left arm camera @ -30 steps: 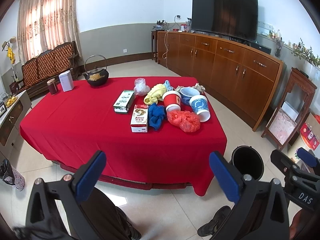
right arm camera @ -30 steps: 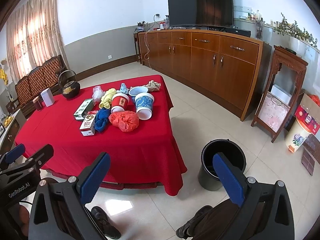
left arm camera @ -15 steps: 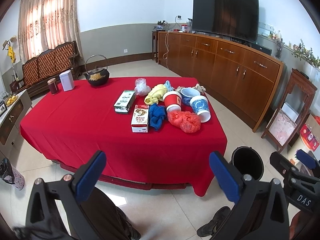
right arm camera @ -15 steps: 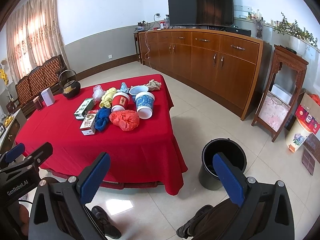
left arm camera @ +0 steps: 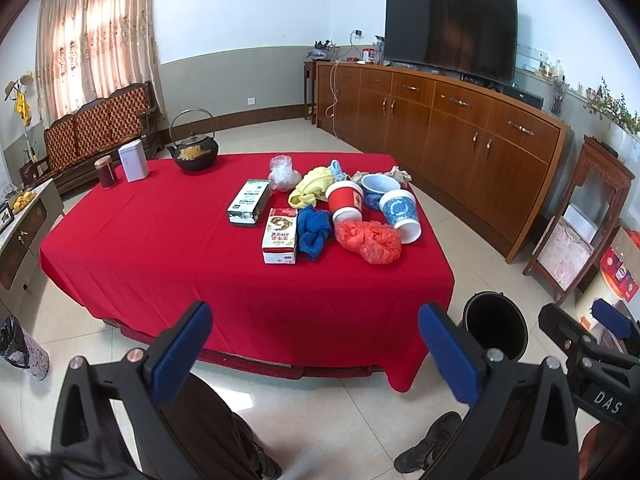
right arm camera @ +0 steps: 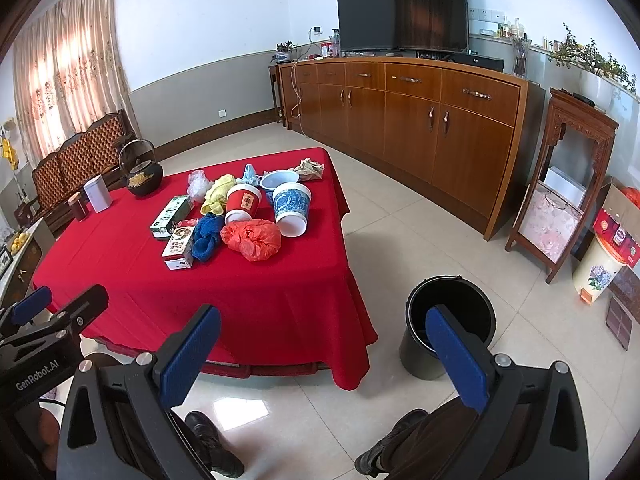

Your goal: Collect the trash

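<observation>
Both tongs, left [left arm camera: 314,346] and right [right arm camera: 322,350], gape wide and empty short of the red-clothed bench [left arm camera: 168,248], where cups, cartons and an orange plastic bag [left arm camera: 370,240] cluster, black bucket [right arm camera: 448,322] alongside.

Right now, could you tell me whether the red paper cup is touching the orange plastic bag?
Cannot tell. In both wrist views the red paper cup rim overlaps the orange plastic bag, but neither shows contact or a gap plainly.
</observation>
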A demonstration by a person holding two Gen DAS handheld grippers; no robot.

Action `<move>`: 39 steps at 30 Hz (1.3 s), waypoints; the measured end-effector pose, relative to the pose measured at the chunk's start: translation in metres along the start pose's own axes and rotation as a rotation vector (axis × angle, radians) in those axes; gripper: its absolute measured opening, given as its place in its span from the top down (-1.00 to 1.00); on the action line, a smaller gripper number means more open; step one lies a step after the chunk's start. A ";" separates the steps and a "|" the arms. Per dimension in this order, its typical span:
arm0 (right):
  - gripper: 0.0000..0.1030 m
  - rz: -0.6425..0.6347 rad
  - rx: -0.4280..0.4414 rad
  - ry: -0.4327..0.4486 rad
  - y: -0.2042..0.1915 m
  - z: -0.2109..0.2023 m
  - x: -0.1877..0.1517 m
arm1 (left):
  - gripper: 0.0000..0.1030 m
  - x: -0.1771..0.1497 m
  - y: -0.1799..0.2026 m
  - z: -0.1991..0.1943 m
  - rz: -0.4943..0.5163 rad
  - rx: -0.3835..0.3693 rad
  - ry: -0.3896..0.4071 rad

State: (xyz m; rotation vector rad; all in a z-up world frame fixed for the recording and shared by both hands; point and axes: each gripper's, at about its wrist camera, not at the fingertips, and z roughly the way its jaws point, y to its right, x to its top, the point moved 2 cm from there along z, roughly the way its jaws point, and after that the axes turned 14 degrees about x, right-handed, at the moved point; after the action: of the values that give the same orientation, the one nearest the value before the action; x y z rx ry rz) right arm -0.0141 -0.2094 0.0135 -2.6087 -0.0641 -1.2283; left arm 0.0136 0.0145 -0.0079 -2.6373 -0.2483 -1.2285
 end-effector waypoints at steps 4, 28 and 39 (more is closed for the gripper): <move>-1.00 0.005 0.004 0.001 0.000 0.001 0.000 | -1.00 0.000 0.000 0.000 -0.001 0.002 -0.001; -1.00 0.006 0.026 -0.006 0.004 0.032 0.010 | -1.00 0.009 -0.006 0.034 -0.009 0.005 -0.021; -1.00 0.001 0.042 -0.024 0.006 0.068 0.028 | -1.00 0.019 -0.003 0.066 -0.001 0.005 -0.039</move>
State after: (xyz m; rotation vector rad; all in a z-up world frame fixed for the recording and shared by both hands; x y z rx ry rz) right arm 0.0562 -0.1998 -0.0080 -2.5876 -0.0915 -1.1819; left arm 0.0737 0.0368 -0.0340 -2.6592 -0.2594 -1.1754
